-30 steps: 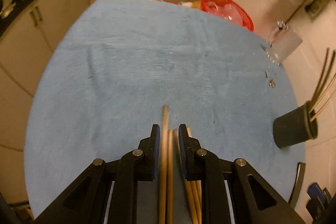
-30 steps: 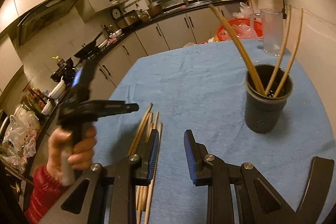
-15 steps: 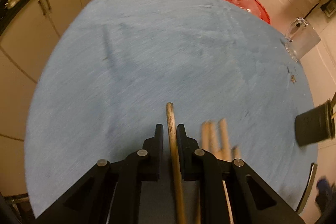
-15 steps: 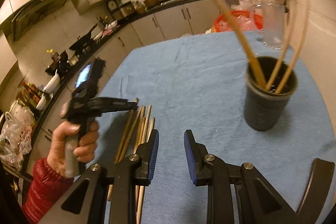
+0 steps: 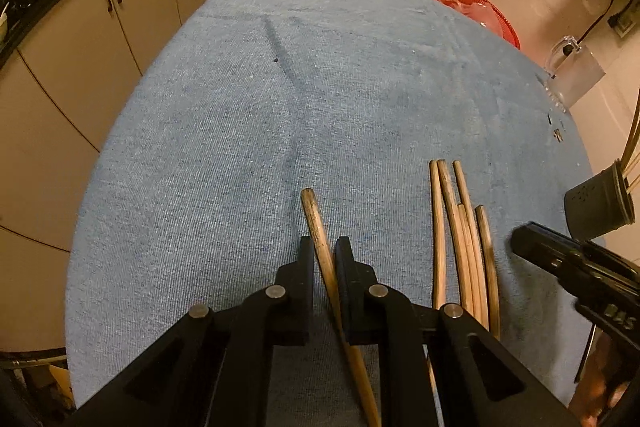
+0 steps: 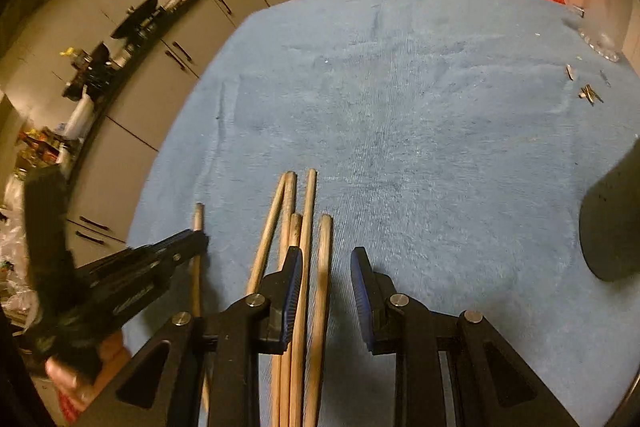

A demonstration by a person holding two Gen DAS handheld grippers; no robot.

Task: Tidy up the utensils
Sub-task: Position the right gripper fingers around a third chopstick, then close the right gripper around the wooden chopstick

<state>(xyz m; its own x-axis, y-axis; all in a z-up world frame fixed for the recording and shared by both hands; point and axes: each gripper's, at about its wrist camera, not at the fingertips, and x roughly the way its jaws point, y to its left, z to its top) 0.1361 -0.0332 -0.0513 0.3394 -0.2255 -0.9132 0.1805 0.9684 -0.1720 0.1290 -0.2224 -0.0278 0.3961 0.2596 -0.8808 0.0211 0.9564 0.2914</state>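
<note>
Pinching a single chopstick [image 5: 316,223] in the left tongs [image 5: 322,247], pressed tight on either side of it, and carrying it clear to the left of the loose chopsticks [image 5: 460,235], after straddling several of them together a second ago. Probably meaning one stick singled out and ready for carrying to the holder.

Lowering the right tongs [image 6: 326,263] over that same pile, spread wide, bracketing the rightmost stick and perhaps its neighbour without gripping either yet; a second ago hovering higher and looking across at the cup.

Leaving five sticks lying side by side on the blue-clothed desk [image 5: 320,87], near the held one but apart from it.

Further out to the right, standing well apart from the pile with a few sticks already in it: the black cup [image 5: 596,203]. Beyond that, sitting at the far edge: a glass jug [image 5: 576,67] and a red basket [image 5: 476,3].

Judging the job partly done, with each remaining stick needing lifting and dropping upright into the cup. Risking a slanted grip, seeing the held stick already angling between the pads.
</note>
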